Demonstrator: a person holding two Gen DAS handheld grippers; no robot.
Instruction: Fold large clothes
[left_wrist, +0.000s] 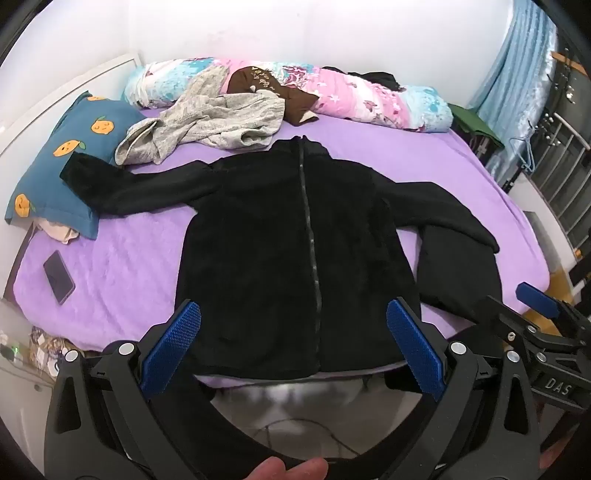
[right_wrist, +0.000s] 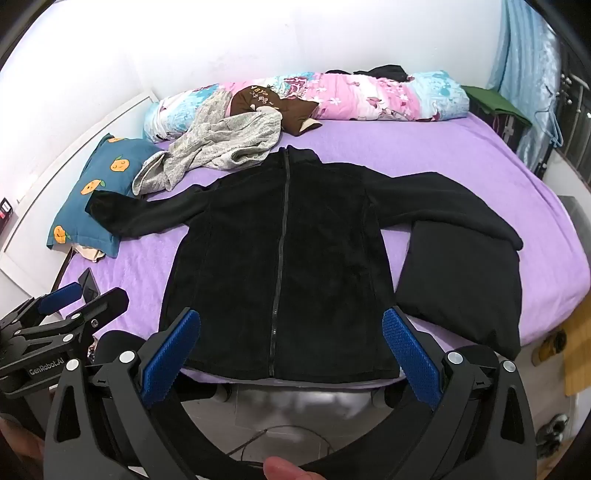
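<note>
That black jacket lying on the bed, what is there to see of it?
The black jacket looks like soft fleece, with a high collar and a dark zip closed down the front. It lies flat, front up, on the purple bedsheet, collar toward the wall, hem at the near edge. One sleeve stretches out onto the blue pillow; the other bends back down over a folded black garment. A grey garment lies by its collar. Neither gripper touches it.
</note>
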